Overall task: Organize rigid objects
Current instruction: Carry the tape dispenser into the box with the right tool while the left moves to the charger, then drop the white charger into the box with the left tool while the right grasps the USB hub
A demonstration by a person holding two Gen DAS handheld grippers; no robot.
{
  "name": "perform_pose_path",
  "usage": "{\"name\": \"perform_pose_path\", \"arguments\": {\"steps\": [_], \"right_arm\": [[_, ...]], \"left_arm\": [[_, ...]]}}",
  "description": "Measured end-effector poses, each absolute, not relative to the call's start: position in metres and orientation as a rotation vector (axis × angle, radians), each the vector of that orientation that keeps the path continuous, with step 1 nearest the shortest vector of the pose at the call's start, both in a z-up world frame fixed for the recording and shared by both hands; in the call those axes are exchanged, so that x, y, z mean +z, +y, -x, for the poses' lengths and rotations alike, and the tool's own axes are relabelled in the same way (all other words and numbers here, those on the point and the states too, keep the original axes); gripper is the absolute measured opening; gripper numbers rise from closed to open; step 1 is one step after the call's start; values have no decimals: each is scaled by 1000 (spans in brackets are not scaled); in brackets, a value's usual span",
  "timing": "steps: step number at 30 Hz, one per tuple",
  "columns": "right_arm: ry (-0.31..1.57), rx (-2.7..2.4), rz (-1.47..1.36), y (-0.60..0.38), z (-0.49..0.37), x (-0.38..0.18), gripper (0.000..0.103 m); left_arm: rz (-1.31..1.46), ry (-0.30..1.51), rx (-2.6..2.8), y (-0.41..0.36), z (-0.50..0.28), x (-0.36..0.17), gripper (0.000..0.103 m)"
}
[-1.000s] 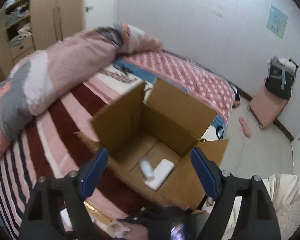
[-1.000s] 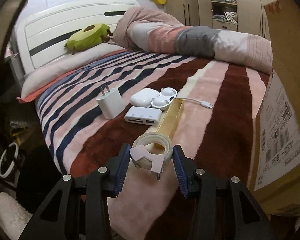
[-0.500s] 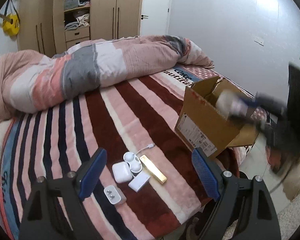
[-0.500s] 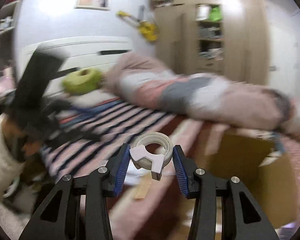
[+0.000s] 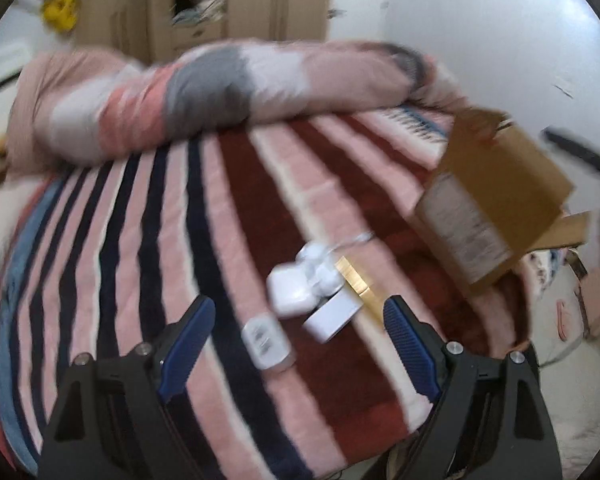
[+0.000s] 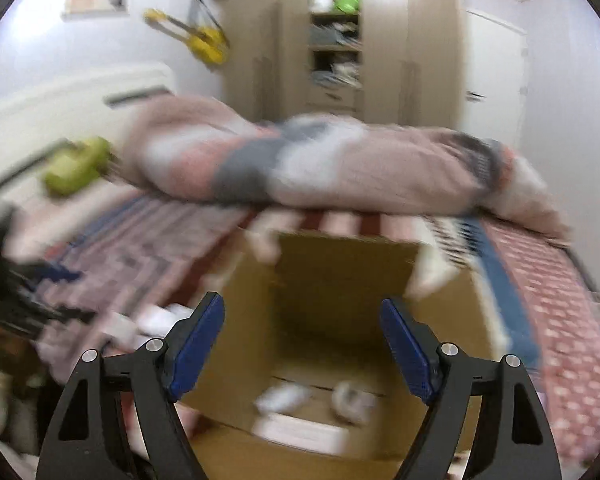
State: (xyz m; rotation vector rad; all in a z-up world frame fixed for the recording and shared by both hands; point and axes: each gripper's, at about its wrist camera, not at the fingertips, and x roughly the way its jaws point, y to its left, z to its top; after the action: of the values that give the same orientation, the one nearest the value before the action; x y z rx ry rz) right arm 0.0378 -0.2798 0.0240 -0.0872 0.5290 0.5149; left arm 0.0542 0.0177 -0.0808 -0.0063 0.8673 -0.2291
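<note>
My right gripper (image 6: pixel 302 322) is open and empty above the open cardboard box (image 6: pixel 340 280). Inside the box lie the white tape roll (image 6: pixel 350 398) and blurred white items (image 6: pixel 284 396). My left gripper (image 5: pixel 296 326) is open and empty above the striped bed. Just beyond its fingers lie a white charger plug (image 5: pixel 266 340), a white earbud case (image 5: pixel 290 290), a white hub (image 5: pixel 332 316), open earbuds (image 5: pixel 320 264) and a gold bar (image 5: pixel 358 282). The box also shows in the left wrist view (image 5: pixel 496 204) at the right. Both views are blurred.
A rolled pink and grey duvet (image 5: pixel 220 88) lies across the bed behind the items. A wardrobe (image 6: pixel 340 40) stands at the back. A green plush (image 6: pixel 76 168) sits near the headboard. The bed's edge and the floor (image 5: pixel 560 380) are at the right.
My right gripper has opened and let go of the tape roll, which now lies in the box. My left gripper has swung closer to the small white items.
</note>
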Motion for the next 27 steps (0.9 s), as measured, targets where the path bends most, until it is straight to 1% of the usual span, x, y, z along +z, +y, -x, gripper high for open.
{"name": "perform_pose_path", "arguments": {"steps": [1, 3, 4, 6, 8, 11, 15, 16, 17, 19, 20, 21, 27], "right_arm": [[516, 550, 97, -268, -34, 27, 78], [507, 596, 128, -246, -30, 30, 78], [509, 623, 133, -236, -29, 29, 78], [518, 683, 126, -215, -27, 25, 78], [531, 732, 128, -196, -25, 18, 78], [573, 799, 145, -165, -25, 1, 78], [631, 834, 214, -134, -25, -37, 78], [652, 838, 218, -131, -28, -46, 78], [672, 841, 216, -129, -29, -53, 78], [703, 841, 211, -130, -34, -62, 78], [709, 838, 211, -130, -34, -64, 78], [710, 837, 211, -130, -34, -64, 78], [708, 828, 205, -128, -39, -64, 78]], "left_arm": [[53, 889, -231, 25, -56, -96, 76], [133, 927, -250, 36, -61, -125, 54], [149, 939, -246, 37, -62, -134, 50], [174, 940, -228, 39, -66, -152, 38], [198, 933, -214, 39, -67, -161, 28], [247, 908, -204, 46, -67, -166, 26], [291, 900, -244, 61, -63, -166, 25], [307, 906, -254, 68, -61, -169, 25], [318, 917, -264, 74, -60, -171, 29], [305, 913, -207, 83, -57, -171, 50], [272, 913, -118, 87, -55, -169, 74], [252, 905, -84, 89, -53, -169, 81], [229, 892, -111, 71, -54, -169, 81]]}}
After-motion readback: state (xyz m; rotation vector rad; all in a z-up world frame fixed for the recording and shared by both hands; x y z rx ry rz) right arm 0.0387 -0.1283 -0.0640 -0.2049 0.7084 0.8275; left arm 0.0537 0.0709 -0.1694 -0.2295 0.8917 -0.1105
